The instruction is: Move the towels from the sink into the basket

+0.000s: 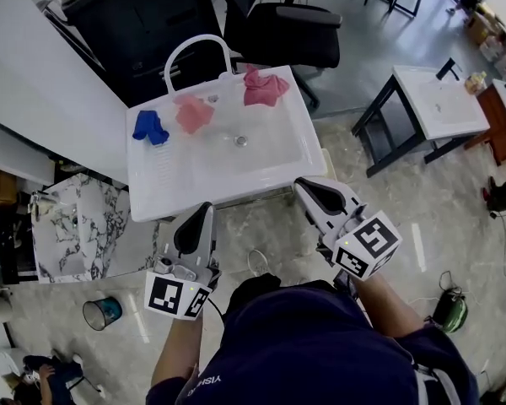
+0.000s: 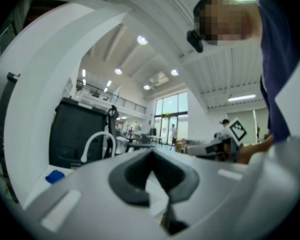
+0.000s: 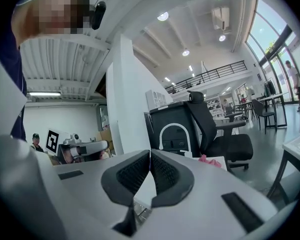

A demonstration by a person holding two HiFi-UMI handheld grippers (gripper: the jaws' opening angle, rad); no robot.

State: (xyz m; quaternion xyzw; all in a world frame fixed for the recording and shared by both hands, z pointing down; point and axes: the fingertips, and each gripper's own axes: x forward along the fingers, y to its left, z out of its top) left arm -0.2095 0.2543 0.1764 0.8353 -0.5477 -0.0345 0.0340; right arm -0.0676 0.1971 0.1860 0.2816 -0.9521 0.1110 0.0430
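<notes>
On the floor at the far left stands a small blue bin (image 1: 102, 312), next to a low top with a gray stone pattern (image 1: 76, 226). Right of that is the white sink (image 1: 228, 188), and all three towels are on it. A blue towel (image 1: 150, 127) lies on the flat left part of the sink. A pink towel (image 1: 193, 114) lies in the bowl, just below the curved white tap (image 1: 198, 53). A darker pink towel (image 1: 265, 89) sits up on the back right corner. The round drain (image 1: 241, 141) is in the middle of the bowl, apart from the towels.

The left gripper (image 1: 204, 209) is held just in front of the sink's front edge. Its jaws are pressed together with nothing between them. The right gripper (image 1: 302, 186) is near the sink's front right corner. Its jaws are also pressed together and hold nothing. Both grippers are well apart from the towels.

A black chair (image 1: 278, 24) stands behind the sink. Far to the right is a white table (image 1: 438, 104) with dark legs.
</notes>
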